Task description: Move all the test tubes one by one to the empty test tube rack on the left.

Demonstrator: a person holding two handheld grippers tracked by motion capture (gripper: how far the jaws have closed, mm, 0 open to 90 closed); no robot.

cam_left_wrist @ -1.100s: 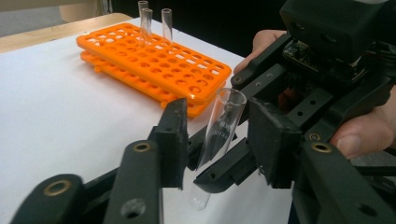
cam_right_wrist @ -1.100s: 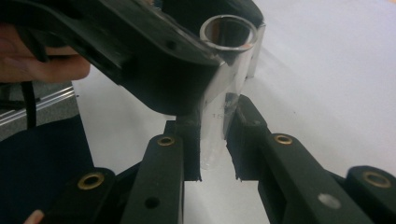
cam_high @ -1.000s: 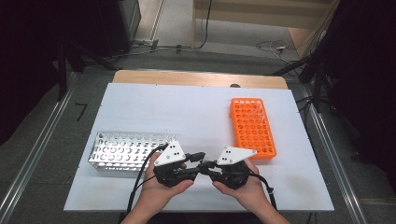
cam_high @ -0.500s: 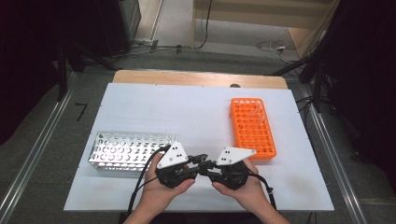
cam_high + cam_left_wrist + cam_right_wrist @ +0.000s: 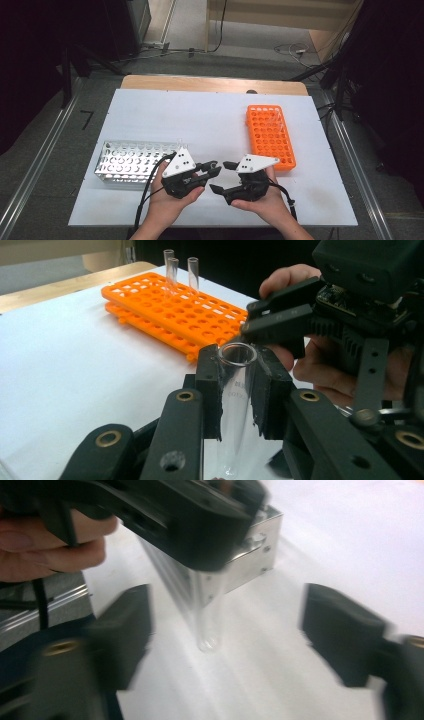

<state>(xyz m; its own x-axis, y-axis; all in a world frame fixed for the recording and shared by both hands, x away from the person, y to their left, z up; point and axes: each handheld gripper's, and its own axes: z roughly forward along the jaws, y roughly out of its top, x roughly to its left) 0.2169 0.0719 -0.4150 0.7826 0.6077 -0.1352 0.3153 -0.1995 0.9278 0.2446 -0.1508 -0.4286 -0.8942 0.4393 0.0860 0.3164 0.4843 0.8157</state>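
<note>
The left gripper (image 5: 235, 390) is clamped on a clear glass tube (image 5: 235, 405), its two black pads pressed against the tube's sides just below the open rim; the tube stands upright between them in the left gripper view, and in the right gripper view its rounded bottom (image 5: 207, 640) hangs free above the white table (image 5: 210, 125). The right gripper (image 5: 225, 630) is let go: its jaws have just been opening and now stand wide on either side of the tube, touching nothing; that view is blurred, so how close the pads lie to the glass is hard to judge. A second ago, seen from above, the two grippers met nose to nose with the right one pinched shut; now the left gripper (image 5: 207, 172) and right gripper (image 5: 225, 177) sit in the same spot near the table's front edge, tips slightly apart. The orange rack (image 5: 270, 135) lies to the right with three tubes (image 5: 172, 267) standing at its far end; the metal rack (image 5: 132, 165) lies to the left, just beside the left hand (image 5: 167, 202).
</note>
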